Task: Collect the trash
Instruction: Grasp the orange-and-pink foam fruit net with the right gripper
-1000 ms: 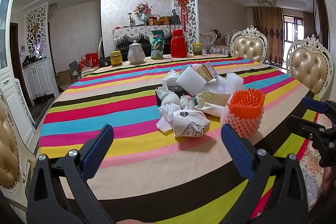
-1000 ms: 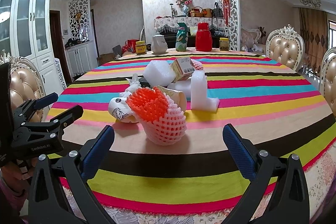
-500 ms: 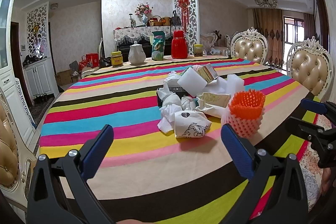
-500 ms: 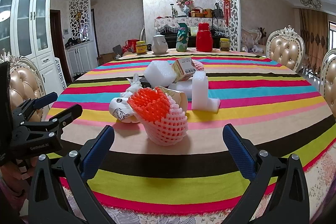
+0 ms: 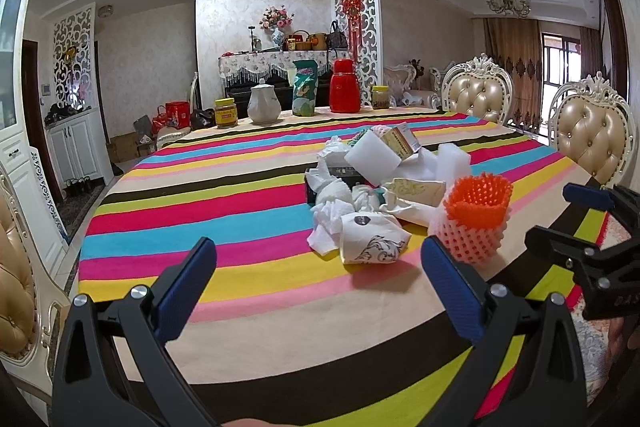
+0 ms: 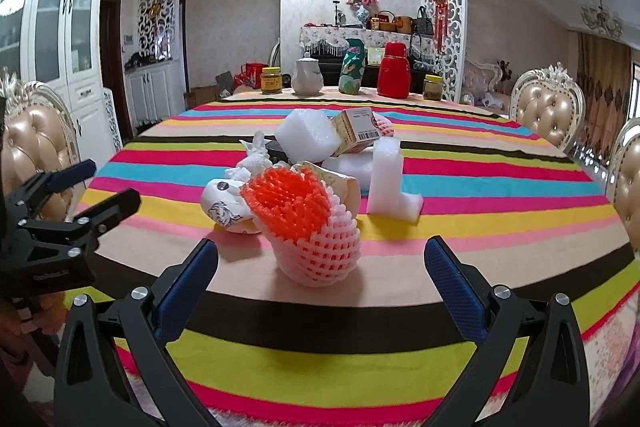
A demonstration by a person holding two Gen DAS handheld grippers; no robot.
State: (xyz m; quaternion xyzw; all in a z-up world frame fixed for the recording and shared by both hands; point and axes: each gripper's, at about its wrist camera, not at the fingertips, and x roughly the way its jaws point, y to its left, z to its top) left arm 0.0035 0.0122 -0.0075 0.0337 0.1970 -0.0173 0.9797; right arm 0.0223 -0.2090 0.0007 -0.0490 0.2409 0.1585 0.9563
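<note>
From the left wrist view, the left gripper (image 5: 318, 285) hangs over the near edge of the striped tablecloth (image 5: 224, 227), its blue fingers spread wide and holding nothing. The trash pile (image 5: 384, 187) lies beyond it: a printed crumpled paper cup (image 5: 374, 239) nearest, crumpled tissues (image 5: 332, 195) behind it, and an orange-and-pink foam fruit net (image 5: 474, 221) to the right of the cup.

From the right wrist view, the right gripper (image 6: 320, 283) is also spread apart and empty. The foam fruit net (image 6: 308, 227) stands just in front of it, with a white foam block (image 6: 386, 179) behind and to the right. The net looks very light and soft; I think pinching its upper rim is best, because it will squash easily.
</note>
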